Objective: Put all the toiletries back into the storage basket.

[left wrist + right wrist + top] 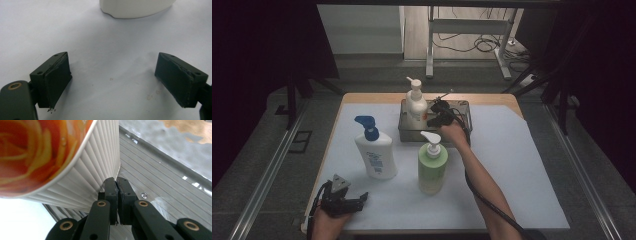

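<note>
Inside a metal tray (462, 106) at the back of the table stands a white pump bottle (416, 102) with an orange label. My right gripper (431, 119) is in the tray just right of that bottle. In the right gripper view its jaws (117, 182) are shut together, their tips against the bottle's ribbed white side (82, 177), above the tray floor (162, 182). My left gripper (363, 199) rests at the front left of the white mat, open with nothing between its fingers (112, 75).
A white bottle with a blue pump (375, 152) stands left of centre; its base (135, 8) lies ahead of the left gripper. In the middle stands a green pump bottle (432, 165), close to the right forearm. White mat (512, 170) covers the table.
</note>
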`<state>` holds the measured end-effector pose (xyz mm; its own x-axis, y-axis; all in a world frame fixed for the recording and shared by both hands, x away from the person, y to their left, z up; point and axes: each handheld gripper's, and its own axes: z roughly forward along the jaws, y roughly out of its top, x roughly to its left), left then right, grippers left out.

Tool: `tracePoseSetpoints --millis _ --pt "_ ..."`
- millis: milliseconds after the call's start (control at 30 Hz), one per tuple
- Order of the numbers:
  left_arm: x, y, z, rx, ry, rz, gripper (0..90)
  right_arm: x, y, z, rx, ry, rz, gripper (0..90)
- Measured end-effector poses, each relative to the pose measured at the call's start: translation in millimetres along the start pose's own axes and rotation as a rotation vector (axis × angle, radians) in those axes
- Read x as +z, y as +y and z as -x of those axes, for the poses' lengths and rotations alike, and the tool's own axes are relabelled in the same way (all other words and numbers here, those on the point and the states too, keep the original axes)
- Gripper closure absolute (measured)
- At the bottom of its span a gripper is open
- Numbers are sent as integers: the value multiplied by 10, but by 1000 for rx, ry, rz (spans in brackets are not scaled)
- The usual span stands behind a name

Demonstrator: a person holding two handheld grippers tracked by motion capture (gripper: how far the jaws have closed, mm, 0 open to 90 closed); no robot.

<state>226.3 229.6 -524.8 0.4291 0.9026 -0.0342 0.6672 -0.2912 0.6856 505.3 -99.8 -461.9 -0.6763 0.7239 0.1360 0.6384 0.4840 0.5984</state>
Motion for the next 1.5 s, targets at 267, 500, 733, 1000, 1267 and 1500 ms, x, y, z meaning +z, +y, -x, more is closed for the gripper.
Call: tracePoseSetpoints --millis 267,500,733,1000,1267,1500 --pt "0 0 0 0 0 0 126 37 38 -62 -11 5 0 867" --pt "0 0 0 0 0 0 126 60 57 -102 -18 16 -3 868" --pt "0 0 0 0 0 0 126 123 70 -189 -47 37 -16 863" --pt "0 1 0 0 0 0 126 128 94 -217 -43 44 -10 867" --pt "1 1 -1 -1 -1 0 126 133 139 -287 -71 34 -10 879" --pt "1 1 0 -1 0 -1 126 132 127 -287 -75 33 -2 876"
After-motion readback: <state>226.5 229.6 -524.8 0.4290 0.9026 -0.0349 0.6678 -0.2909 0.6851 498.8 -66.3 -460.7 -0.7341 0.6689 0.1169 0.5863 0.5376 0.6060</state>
